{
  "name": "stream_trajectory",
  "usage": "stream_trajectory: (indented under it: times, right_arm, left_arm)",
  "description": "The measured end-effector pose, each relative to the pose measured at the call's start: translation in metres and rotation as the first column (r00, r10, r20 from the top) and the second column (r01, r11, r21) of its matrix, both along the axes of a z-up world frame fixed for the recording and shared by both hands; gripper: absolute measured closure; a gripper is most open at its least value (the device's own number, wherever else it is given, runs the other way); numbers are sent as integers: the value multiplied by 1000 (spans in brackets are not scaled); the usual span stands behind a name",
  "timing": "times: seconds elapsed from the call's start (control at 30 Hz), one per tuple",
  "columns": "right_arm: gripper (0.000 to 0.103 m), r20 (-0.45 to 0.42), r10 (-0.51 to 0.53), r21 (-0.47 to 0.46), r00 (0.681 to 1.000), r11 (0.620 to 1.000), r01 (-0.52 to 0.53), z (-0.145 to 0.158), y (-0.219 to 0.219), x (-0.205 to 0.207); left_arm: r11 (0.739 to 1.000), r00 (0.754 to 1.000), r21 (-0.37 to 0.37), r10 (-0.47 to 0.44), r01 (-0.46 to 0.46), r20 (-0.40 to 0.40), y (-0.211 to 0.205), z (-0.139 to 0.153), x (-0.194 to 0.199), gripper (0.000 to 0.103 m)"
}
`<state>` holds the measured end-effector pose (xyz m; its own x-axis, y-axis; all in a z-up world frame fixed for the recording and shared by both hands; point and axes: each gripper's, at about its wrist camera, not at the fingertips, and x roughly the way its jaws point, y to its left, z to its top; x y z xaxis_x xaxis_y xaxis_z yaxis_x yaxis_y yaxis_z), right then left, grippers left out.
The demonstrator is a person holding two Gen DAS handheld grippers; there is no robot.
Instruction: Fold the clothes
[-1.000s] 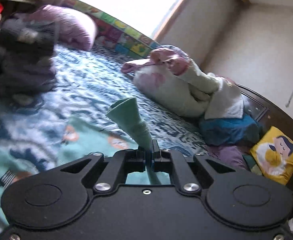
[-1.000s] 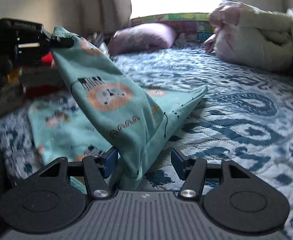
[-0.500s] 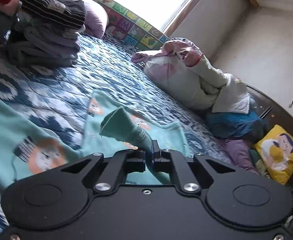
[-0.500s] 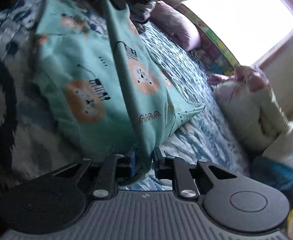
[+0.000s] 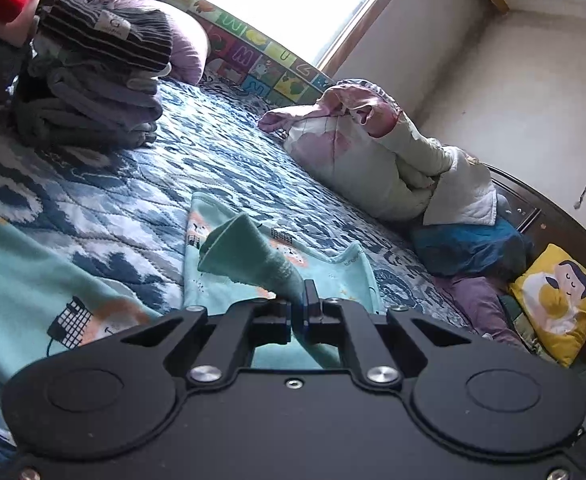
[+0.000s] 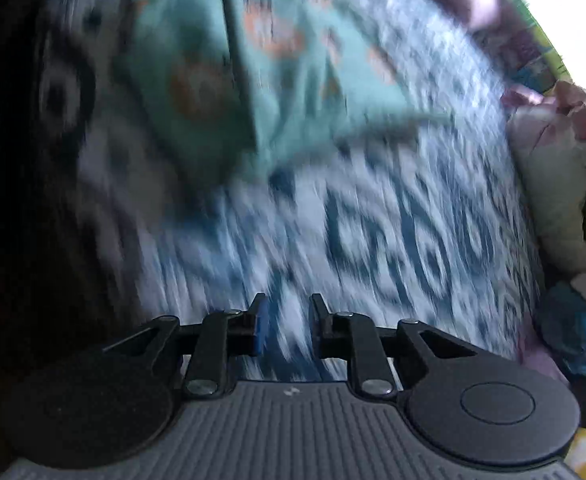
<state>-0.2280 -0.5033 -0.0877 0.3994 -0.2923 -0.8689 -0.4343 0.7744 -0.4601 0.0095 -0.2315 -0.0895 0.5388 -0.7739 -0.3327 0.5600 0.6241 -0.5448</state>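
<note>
Left wrist view: left gripper (image 5: 304, 300) jaws clenched on a bunched corner of the teal garment (image 5: 249, 256), which rises in a cone from the jaws; the rest lies spread on the blue patterned bed (image 5: 221, 160). Folded stack (image 5: 93, 80) sits far left; a bundle of bedding (image 5: 393, 168) lies near the wall. Right wrist view, heavily blurred: right gripper (image 6: 287, 326) jaws released, nothing between them, above bare quilt. Garment (image 6: 253, 80) lies ahead, well apart from the jaws.
</note>
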Motion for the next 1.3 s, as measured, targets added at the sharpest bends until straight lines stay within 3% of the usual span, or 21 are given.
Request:
stream_trajectory:
  times: [0.1, 0.23, 0.33, 0.47, 0.63, 0.9, 1.0, 1.07, 1.13, 1.3]
  right_arm:
    - [72, 16, -21, -11, 1000, 1000, 21, -3, -12, -11]
    - [69, 215, -124, 242, 969, 968, 70, -2, 0, -11]
    - [61, 320, -178, 305, 930, 949, 76, -7, 20, -5]
    - [56, 358, -263, 390, 896, 914, 113, -8, 32, 13]
    - [56, 421, -277, 304, 864, 940, 153, -14, 34, 40]
    - [57, 494, -196, 138, 847, 980, 146, -54, 54, 44]
    - [67, 528, -146, 57, 836, 989, 136, -69, 63, 42]
    - [68, 532, -102, -3, 840, 993, 122, -80, 73, 40]
    - [77, 524, -59, -51, 850, 994, 101, -89, 80, 39]
    - [76, 558, -44, -69, 829, 993, 98, -87, 82, 36]
  left_arm:
    - [1000, 1000, 16, -3, 3, 12, -2, 1, -2, 99]
    - [1000, 1000, 4, 11, -11, -9, 4, -1, -1, 99]
    - [1000, 1000, -1, 13, -13, -25, 9, -4, -2, 99]
    - [1000, 999, -19, 5, -6, -34, 10, -5, -4, 99]
    - [1000, 1000, -25, -1, 0, -23, 8, -3, -6, 99]
    - [999, 999, 21, 31, -31, -14, 15, -5, -3, 99]
    - [999, 999, 13, 49, -49, -7, 18, -4, -2, 99]
    - [998, 998, 31, 60, -60, -14, 19, -6, 0, 99]
    - [995, 997, 73, 75, -73, -33, 18, -13, 4, 99]
    - [989, 992, 111, 106, -98, -67, 18, -25, 11, 99]
